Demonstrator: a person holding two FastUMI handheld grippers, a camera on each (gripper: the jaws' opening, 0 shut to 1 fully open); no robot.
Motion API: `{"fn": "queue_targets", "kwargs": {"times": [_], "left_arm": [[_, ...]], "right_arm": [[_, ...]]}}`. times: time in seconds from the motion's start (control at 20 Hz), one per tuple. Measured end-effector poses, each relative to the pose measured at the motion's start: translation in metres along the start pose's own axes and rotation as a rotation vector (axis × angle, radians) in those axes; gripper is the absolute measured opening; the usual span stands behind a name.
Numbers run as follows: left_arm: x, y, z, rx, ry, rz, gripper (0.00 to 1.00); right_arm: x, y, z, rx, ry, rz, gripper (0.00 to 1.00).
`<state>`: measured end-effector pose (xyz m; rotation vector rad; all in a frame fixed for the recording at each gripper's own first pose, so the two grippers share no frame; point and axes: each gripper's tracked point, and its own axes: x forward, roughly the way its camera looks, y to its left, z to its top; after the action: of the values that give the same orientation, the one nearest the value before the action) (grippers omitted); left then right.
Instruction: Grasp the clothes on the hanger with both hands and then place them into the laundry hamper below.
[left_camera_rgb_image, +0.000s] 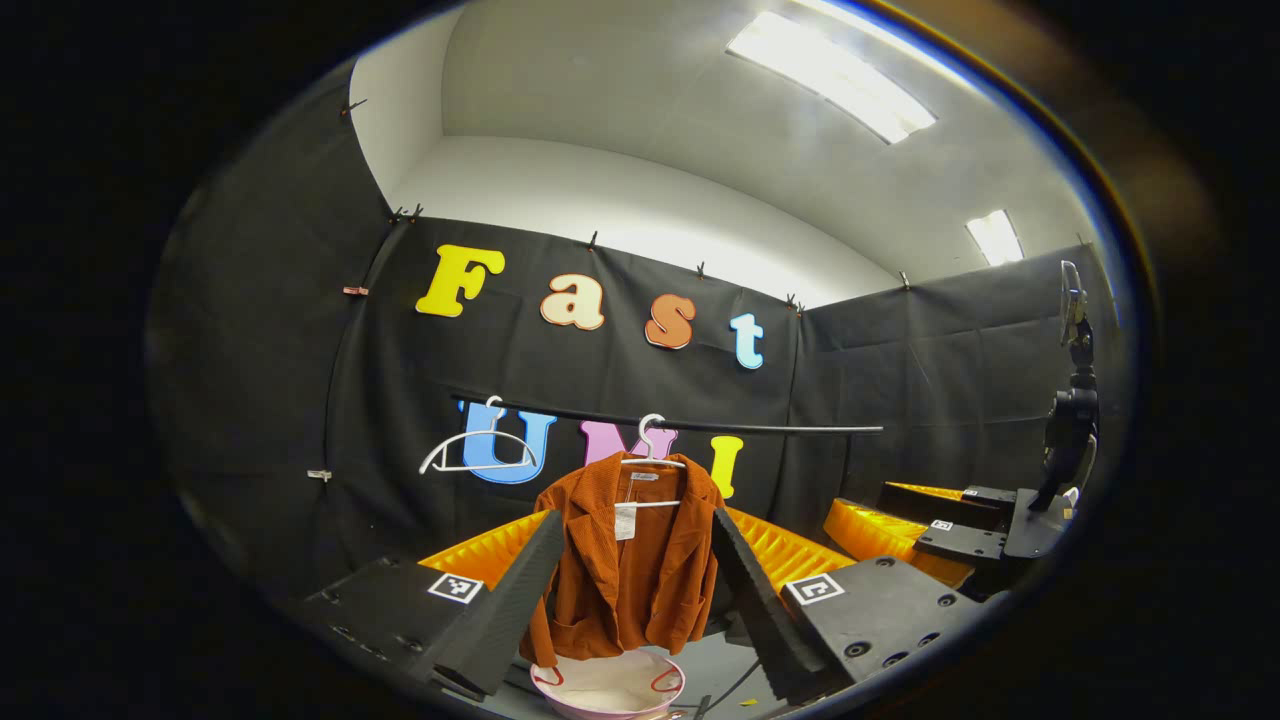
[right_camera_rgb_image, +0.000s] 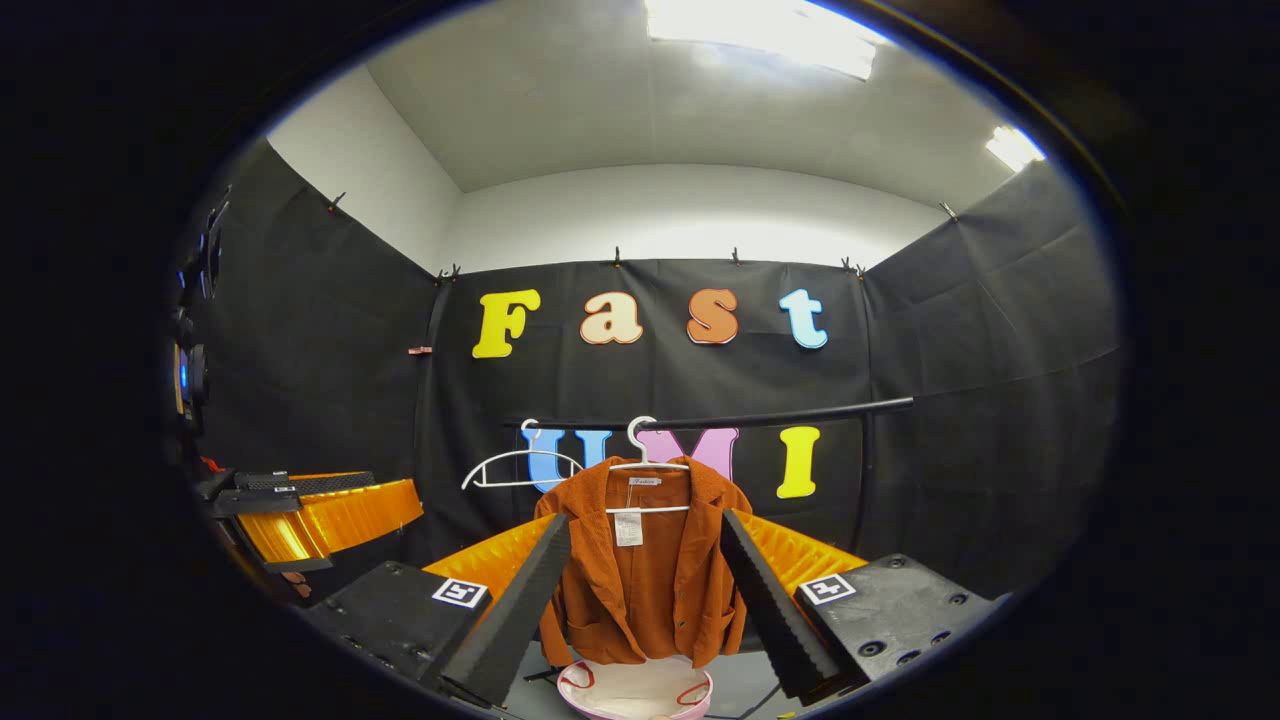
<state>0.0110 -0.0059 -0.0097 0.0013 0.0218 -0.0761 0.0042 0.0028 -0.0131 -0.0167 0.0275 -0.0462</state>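
Observation:
A rust-orange corduroy jacket (left_camera_rgb_image: 628, 570) (right_camera_rgb_image: 648, 575) hangs on a white hanger (left_camera_rgb_image: 652, 455) (right_camera_rgb_image: 645, 462) from a black rail (left_camera_rgb_image: 760, 428) (right_camera_rgb_image: 790, 412). Straight below it stands a pink-rimmed white laundry hamper (left_camera_rgb_image: 608, 688) (right_camera_rgb_image: 635, 692). In the left gripper view my left gripper (left_camera_rgb_image: 640, 540) stands open, its fingers framing the jacket from a distance. My right gripper (right_camera_rgb_image: 648, 535) is open too in the right gripper view, with the jacket between its fingers but farther off. The right gripper (left_camera_rgb_image: 955, 520) also appears at the right of the left gripper view, and the left gripper (right_camera_rgb_image: 300, 510) at the left of the right gripper view.
An empty white hanger (left_camera_rgb_image: 478, 450) (right_camera_rgb_image: 520, 468) hangs on the rail left of the jacket. A black stand with a device (left_camera_rgb_image: 1070, 420) rises at the far right of the left gripper view. Black cloth walls close the booth behind and at both sides.

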Motion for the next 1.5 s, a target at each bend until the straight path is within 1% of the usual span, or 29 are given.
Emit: {"fn": "queue_targets", "kwargs": {"times": [0.15, 0.2, 0.25, 0.4, 0.6, 0.75, 0.9, 1.1, 1.15, 1.2, 1.3, 1.4, 1.5], "left_arm": [[0.001, -0.003, -0.002, 0.006, 0.006, -0.033, 0.94], [0.001, -0.003, -0.003, 0.007, 0.010, -0.044, 0.94], [0.002, -0.002, -0.004, 0.006, 0.013, -0.054, 0.94], [0.005, -0.001, -0.011, 0.000, 0.026, -0.078, 0.94], [0.020, 0.003, -0.020, -0.007, 0.043, -0.090, 0.94], [0.039, 0.010, -0.029, -0.007, 0.056, -0.080, 0.94], [0.068, 0.020, -0.046, 0.000, 0.075, -0.057, 0.94], [0.132, 0.034, -0.059, 0.025, 0.059, 0.010, 0.94], [0.151, 0.036, -0.062, 0.025, 0.059, 0.029, 0.94], [0.169, 0.036, -0.069, 0.024, 0.062, 0.038, 0.94], [0.200, 0.040, -0.082, 0.021, 0.056, 0.060, 0.94], [0.227, 0.044, -0.102, 0.000, 0.054, 0.093, 0.94], [0.247, 0.048, -0.129, -0.018, 0.079, 0.119, 0.94]], "right_arm": [[-0.001, 0.006, -0.002, -0.003, 0.004, -0.009, 0.97], [-0.001, 0.008, -0.003, -0.006, 0.006, -0.012, 0.99], [0.000, 0.009, -0.003, -0.011, 0.007, -0.017, 0.97], [0.001, 0.012, -0.007, -0.018, 0.010, -0.033, 0.97], [0.011, 0.008, -0.018, -0.024, 0.030, -0.053, 0.97], [0.032, -0.003, -0.032, -0.023, 0.044, -0.070, 0.97], [0.065, -0.016, -0.051, -0.008, 0.057, -0.072, 0.97], [0.135, -0.027, -0.076, 0.025, 0.056, -0.016, 0.97], [0.154, -0.036, -0.085, 0.016, 0.065, -0.011, 0.99], [0.172, -0.044, -0.093, 0.005, 0.067, -0.010, 0.97], [0.207, -0.060, -0.105, 0.005, 0.066, -0.001, 0.97], [0.231, -0.072, -0.124, 0.018, 0.091, 0.019, 0.97], [0.252, -0.084, -0.147, 0.019, 0.128, 0.027, 0.98]]}}
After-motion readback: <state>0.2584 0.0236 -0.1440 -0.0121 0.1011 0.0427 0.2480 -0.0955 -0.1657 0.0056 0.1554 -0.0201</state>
